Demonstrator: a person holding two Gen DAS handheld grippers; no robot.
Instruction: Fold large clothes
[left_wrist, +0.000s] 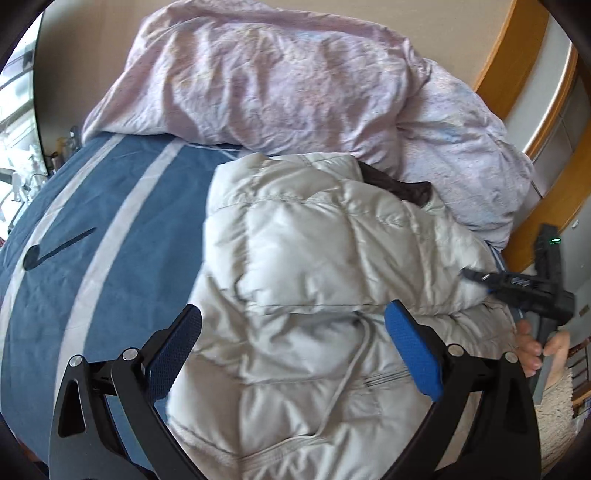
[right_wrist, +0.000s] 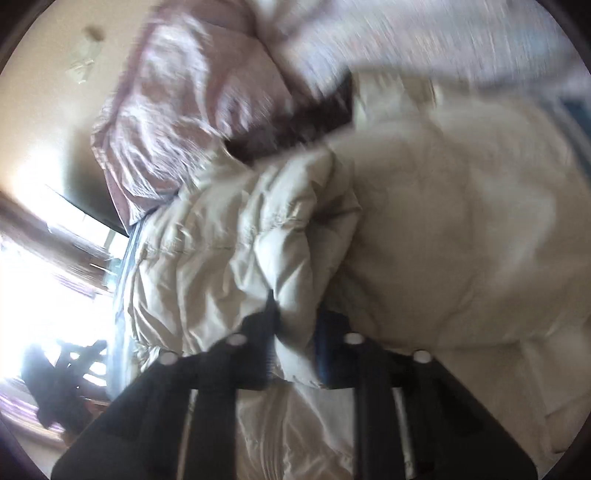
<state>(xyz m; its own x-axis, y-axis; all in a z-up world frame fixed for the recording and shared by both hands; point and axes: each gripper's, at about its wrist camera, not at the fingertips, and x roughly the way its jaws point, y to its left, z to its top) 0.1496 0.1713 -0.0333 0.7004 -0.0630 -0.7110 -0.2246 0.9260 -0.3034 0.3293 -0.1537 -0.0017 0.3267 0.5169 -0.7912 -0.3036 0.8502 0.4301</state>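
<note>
Cream puffer jacket (left_wrist: 317, 295) lying bunched on the blue striped bed (left_wrist: 110, 229) beside a pink duvet (left_wrist: 258, 81), left claw (left_wrist: 295, 343) hovering over it, jaws spread wide, right claw (right_wrist: 295, 332) pinching a jacket fold, view blurred, hand (left_wrist: 535, 350) gripping its handle

A pale cream quilted puffer jacket (left_wrist: 332, 280) lies rumpled on a bed, on a blue bedspread (left_wrist: 122, 236) with wide white stripes. Its dark brown lining shows at the far end, against a heap of crumpled lilac bedding (left_wrist: 280, 77). A thin cord trails across the near panels. In the blurred right wrist view, a puffy fold of the jacket (right_wrist: 295, 266) bunches upward.
</note>
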